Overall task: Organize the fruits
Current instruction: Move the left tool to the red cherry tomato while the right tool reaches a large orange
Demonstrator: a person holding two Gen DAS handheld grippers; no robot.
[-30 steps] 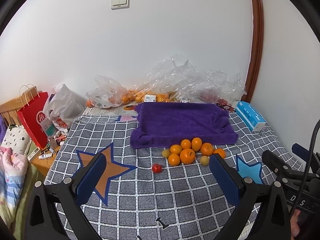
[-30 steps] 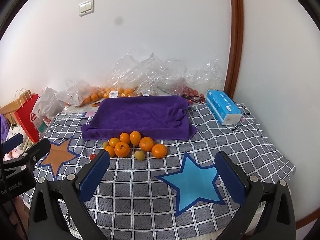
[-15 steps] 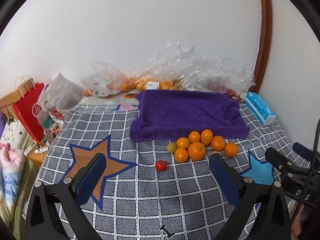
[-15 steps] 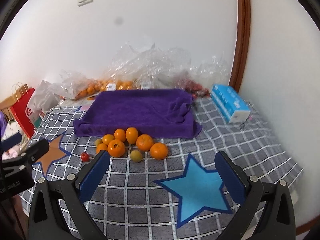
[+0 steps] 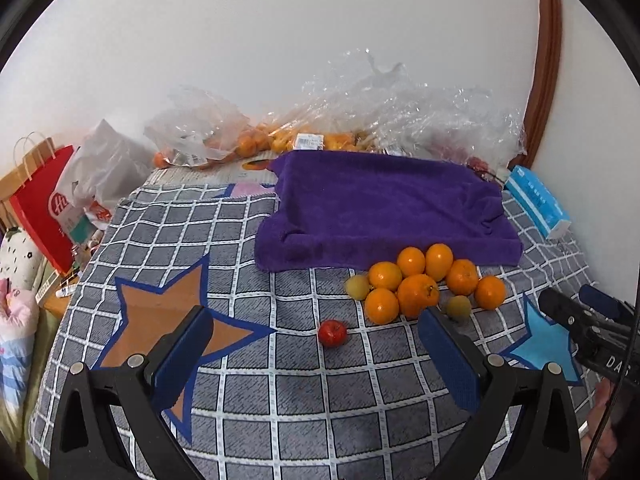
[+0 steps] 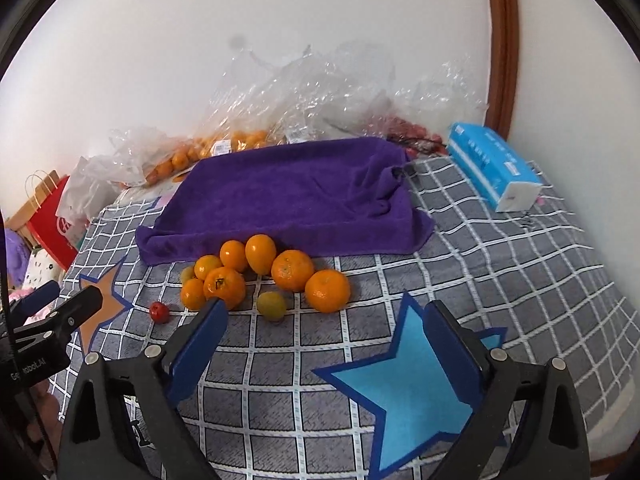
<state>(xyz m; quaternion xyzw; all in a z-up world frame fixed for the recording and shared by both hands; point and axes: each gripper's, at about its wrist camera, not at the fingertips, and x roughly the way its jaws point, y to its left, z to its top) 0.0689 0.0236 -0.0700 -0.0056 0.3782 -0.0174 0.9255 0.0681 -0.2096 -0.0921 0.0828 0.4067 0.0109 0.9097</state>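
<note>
A cluster of oranges (image 5: 416, 294) (image 6: 262, 272) lies on the checked cloth just in front of a purple towel (image 5: 380, 208) (image 6: 288, 196). Two small yellow-green fruits (image 5: 358, 287) (image 6: 271, 306) sit at the cluster's edges. A small red fruit (image 5: 332, 333) (image 6: 159, 312) lies apart, to the left. My left gripper (image 5: 316, 348) is open and empty, above the cloth just short of the red fruit. My right gripper (image 6: 326, 332) is open and empty, just short of the oranges.
Clear plastic bags with more oranges (image 5: 256, 142) and red fruit (image 6: 404, 126) line the wall behind the towel. A blue tissue pack (image 5: 536, 202) (image 6: 494, 164) lies at the right. A red paper bag (image 5: 40, 204) stands off the left edge. The checked cloth bears an orange star (image 5: 160, 320) and a blue one (image 6: 404, 384).
Both grippers have moved forward and down toward the fruit, which now looks larger and nearer. Both stayed open. The fruit has not moved.
</note>
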